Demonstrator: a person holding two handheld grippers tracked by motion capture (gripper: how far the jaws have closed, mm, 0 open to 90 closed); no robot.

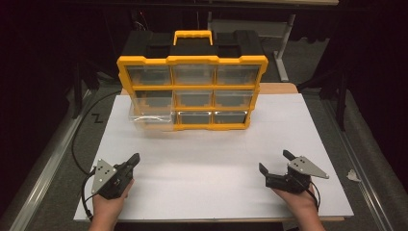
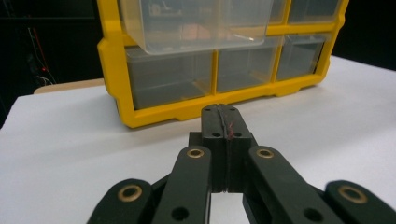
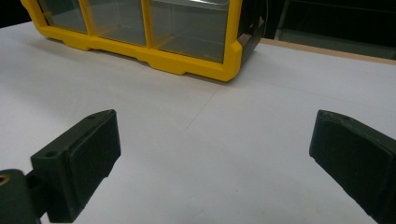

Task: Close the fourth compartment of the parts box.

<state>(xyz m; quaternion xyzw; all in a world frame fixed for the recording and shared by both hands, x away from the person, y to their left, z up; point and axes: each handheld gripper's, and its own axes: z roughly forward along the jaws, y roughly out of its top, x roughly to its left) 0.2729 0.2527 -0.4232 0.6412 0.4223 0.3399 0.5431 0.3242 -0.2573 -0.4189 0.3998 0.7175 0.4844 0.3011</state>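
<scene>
Plainly, both hands rest near the desk's (image 1: 211, 159) near edge, well apart from the organiser (image 1: 191, 91) that stands toward twelve o'clock. The left tongs (image 1: 134, 159) sit at about seven o'clock with jaws pressed together on nothing; the left gripper view shows the pads (image 2: 232, 122) meeting along one seam. The right tongs (image 1: 275, 161) at about five o'clock stand wide, also empty.

One clear drawer (image 1: 151, 118), bottom row at the organiser's left end, juts out toward the person. That is the likeliest trouble: a closed left tongs pushed at it off-centre could skew it in its slot or shove the whole organiser back, since nothing braces the case. Pulled further, it might drop out.

The high view gives the full grid and which drawer protrudes. The left gripper view looks up under a drawer (image 2: 201, 23) jutting at its top, possibly the same one and seemingly empty. The right gripper view shows the organiser's right corner (image 3: 231, 58).
</scene>
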